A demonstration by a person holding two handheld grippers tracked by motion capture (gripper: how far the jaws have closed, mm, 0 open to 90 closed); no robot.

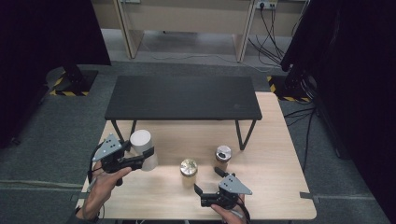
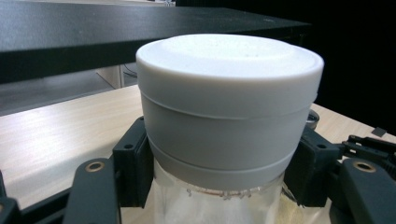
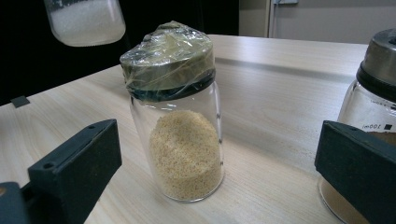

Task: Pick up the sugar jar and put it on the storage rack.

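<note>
My left gripper (image 1: 135, 161) pinches the white-lidded jar (image 1: 142, 150) at left of the frame, lifted off the counter (image 1: 280, 186). My right gripper (image 1: 206, 180) has its fingers spread before the wrapped jar (image 3: 177, 116) at centre.

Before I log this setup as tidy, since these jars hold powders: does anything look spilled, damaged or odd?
No spill shows. One oddity: the middle jar, holding yellowish grains, has crinkled clear film wrapped over its lid, unlike the white-lidded jar clamped in the left hand-held gripper or the metal-capped jar.
</note>
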